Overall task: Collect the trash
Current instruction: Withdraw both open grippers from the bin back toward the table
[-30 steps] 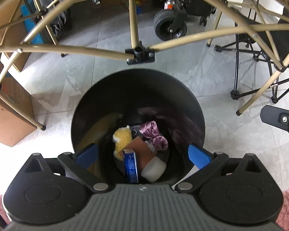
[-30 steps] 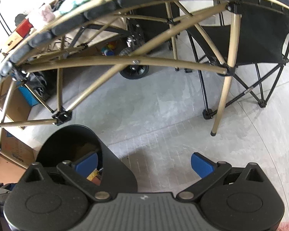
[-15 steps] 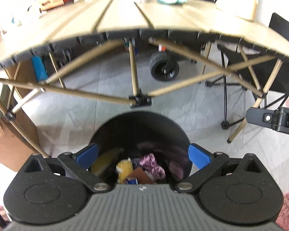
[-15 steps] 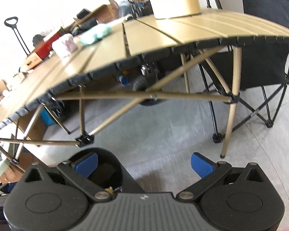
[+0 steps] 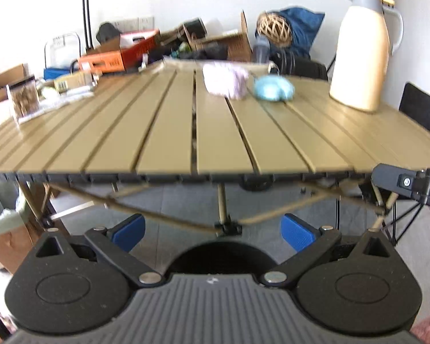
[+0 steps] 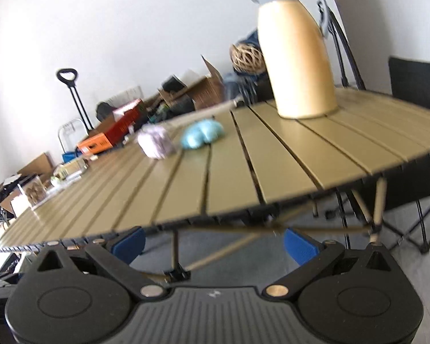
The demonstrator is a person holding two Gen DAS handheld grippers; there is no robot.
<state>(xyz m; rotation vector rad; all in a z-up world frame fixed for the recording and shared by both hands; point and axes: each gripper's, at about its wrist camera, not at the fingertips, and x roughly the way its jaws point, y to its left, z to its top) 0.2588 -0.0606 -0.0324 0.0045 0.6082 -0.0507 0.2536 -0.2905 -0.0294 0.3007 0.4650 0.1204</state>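
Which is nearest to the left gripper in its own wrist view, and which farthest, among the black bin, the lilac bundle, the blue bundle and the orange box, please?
1. Black bin: directly below the open jaws of the left gripper, on the floor.
2. Lilac bundle and blue bundle: side by side mid-table, too close to call.
3. Orange box: beyond the table's far edge, left.

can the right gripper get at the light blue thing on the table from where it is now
Probably yes. The right gripper is open and empty, near the table's front edge. The bare slats between it and the light blue thing hold nothing; the purple bundle lies beside it, and the jug stands off to the right.
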